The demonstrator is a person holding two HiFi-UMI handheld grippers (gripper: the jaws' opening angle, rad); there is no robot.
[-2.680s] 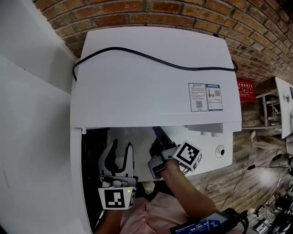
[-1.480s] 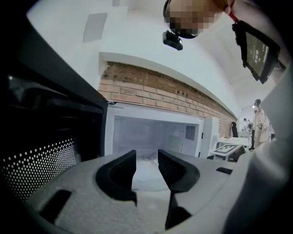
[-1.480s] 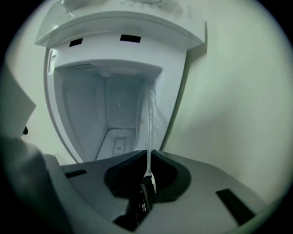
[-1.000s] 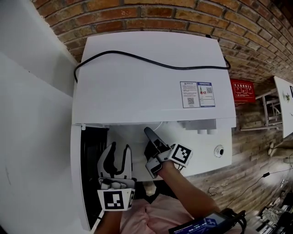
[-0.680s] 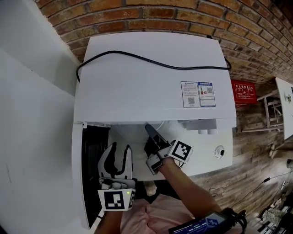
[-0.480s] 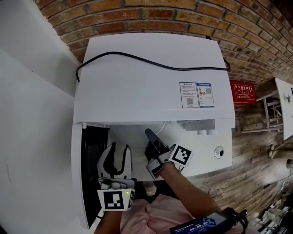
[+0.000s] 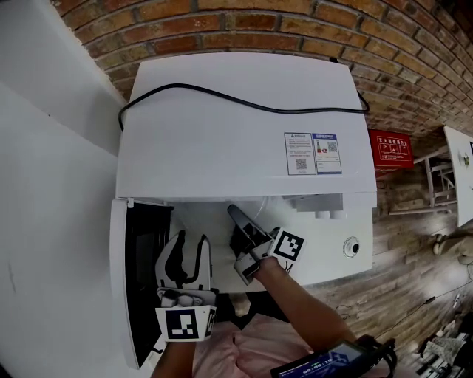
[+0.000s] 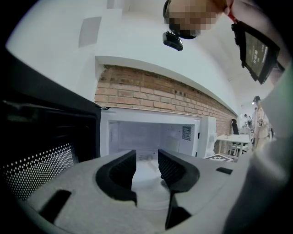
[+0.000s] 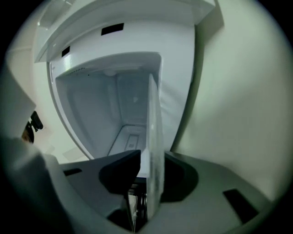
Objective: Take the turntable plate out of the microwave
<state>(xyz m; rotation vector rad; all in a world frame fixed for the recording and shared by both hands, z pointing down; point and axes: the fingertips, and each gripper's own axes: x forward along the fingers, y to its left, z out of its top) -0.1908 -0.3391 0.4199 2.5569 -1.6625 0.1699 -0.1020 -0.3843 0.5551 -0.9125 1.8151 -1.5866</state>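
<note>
The white microwave [image 7: 236, 125] stands with its door [image 7: 127, 280] swung open at the left. In the right gripper view the glass turntable plate [image 9: 155, 137] shows edge-on between the jaws of my right gripper [image 9: 152, 160]. Those jaws are opening, and a thin gap shows beside one pad. Seen from the head camera, my right gripper [image 7: 238, 229] is rolled on its side and reaches into the cavity mouth. My left gripper [image 7: 188, 244] hangs open and empty in front of the opening. In the left gripper view its fingers [image 8: 123, 169] frame the pale cavity floor.
A black power cable [image 7: 244, 96] lies across the microwave's top, near two stickers [image 7: 309, 153]. A knob [image 7: 350, 247] sits on the control panel at the right. Brick wall [image 7: 295, 22] stands behind, a white wall [image 7: 52, 184] to the left.
My right gripper has pushed a little deeper into the cavity mouth since the earliest frame and has rolled slightly. The left gripper has stayed where it was.
</note>
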